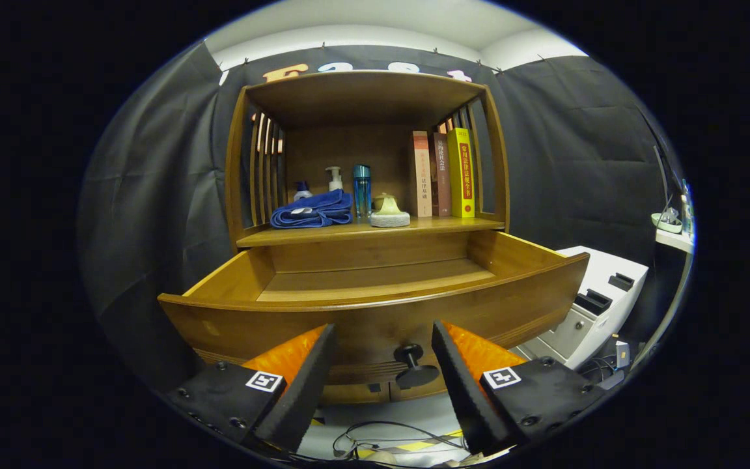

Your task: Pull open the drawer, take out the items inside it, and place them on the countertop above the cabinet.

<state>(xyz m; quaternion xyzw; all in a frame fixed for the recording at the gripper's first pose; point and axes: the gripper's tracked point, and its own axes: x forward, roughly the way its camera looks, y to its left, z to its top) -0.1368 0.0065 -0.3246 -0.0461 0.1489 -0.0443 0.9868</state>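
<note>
The wooden cabinet's drawer (375, 319) stands pulled out toward me, and the part of its floor that I can see is bare. Its round dark knob (414, 366) sits on the drawer front between my two fingers, a little nearer the right one. My gripper (383, 333) is open, fingers apart and touching nothing. On the countertop (375, 229) above the drawer lie a folded blue towel (313, 212), two pump bottles (334, 177), a blue tumbler (362, 189) and a pale round item (389, 213).
Three upright books (443, 172) stand at the countertop's right end under the wooden hutch (362, 91). A white unit with dark handles (593, 299) stands right of the drawer. Cables (381, 436) lie on the floor below my fingers.
</note>
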